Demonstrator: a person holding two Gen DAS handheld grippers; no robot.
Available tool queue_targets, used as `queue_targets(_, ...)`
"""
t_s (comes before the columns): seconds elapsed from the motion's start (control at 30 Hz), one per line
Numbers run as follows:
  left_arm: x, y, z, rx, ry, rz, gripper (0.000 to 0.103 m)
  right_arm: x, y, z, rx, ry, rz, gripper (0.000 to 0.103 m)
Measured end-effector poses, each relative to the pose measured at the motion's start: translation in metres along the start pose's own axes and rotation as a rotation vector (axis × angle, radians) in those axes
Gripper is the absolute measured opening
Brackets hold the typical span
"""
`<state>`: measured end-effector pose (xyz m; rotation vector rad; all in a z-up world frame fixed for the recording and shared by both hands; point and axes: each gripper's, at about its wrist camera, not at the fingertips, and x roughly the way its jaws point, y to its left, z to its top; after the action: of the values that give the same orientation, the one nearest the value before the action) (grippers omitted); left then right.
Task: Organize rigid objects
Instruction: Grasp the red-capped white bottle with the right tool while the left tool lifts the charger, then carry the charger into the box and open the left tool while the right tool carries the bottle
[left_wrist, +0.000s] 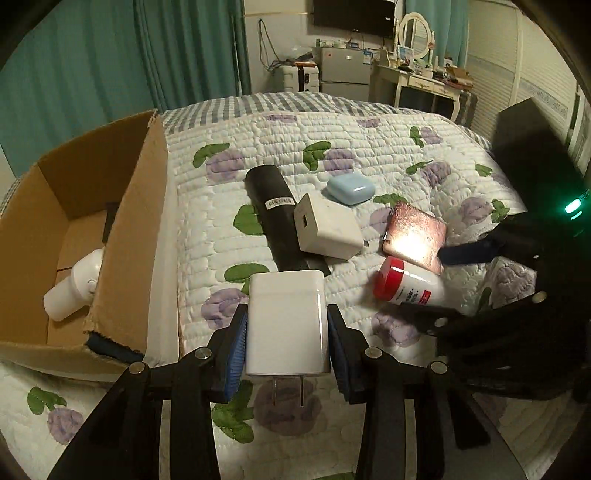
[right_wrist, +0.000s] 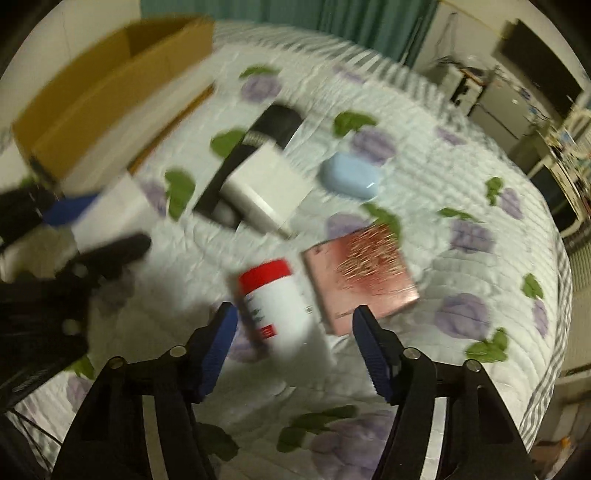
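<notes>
Left gripper: clenched on a white charger, prongs toward the camera, lifted clear of the bed.
Right gripper: jaws apart, pads touching nothing; a red-capped white bottle lies between them on the quilt.
Hard to make out: the right wrist view is smeared; the bottle's label is unreadable.
Cut off: a white bottle in the cardboard box at 9 o'clock is half hidden by the box wall.
Bed: floral quilt carries a black tube, second white charger, blue case and pink square brush.
Room: teal curtains, dresser with mirror at 1 o'clock.
</notes>
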<state>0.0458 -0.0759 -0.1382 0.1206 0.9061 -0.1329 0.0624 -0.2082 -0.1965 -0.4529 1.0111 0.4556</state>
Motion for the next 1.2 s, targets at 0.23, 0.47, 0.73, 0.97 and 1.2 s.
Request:
queue_targets(0.23,0.002,-0.001,-0.007,-0.007,0.023,0.001,0.041,0.019,-0.002,-0.002,0.01,0.073,-0.005,0.048)
queue_targets(0.47,-0.01,-0.002,-0.006,0.001,0.003,-0.004,0.041,-0.001,-0.001,-0.007,0.018,0.008,-0.047,0.041)
queue_targets(0.73,-0.037,-0.004,0.001,0.007,-0.042,-0.026,0.041,-0.049,-0.003,-0.006,0.079,-0.112,-0.113,0.037)
queue_targets(0.97,-0.077,0.0,0.017,0.013,-0.124,-0.051,0.041,-0.095,-0.003,-0.002,0.13,-0.181,-0.166,0.037)
queue_targets(1.2,-0.128,0.024,0.037,-0.003,-0.222,-0.055,0.041,-0.156,0.018,0.009,0.123,-0.272,-0.211,0.037)
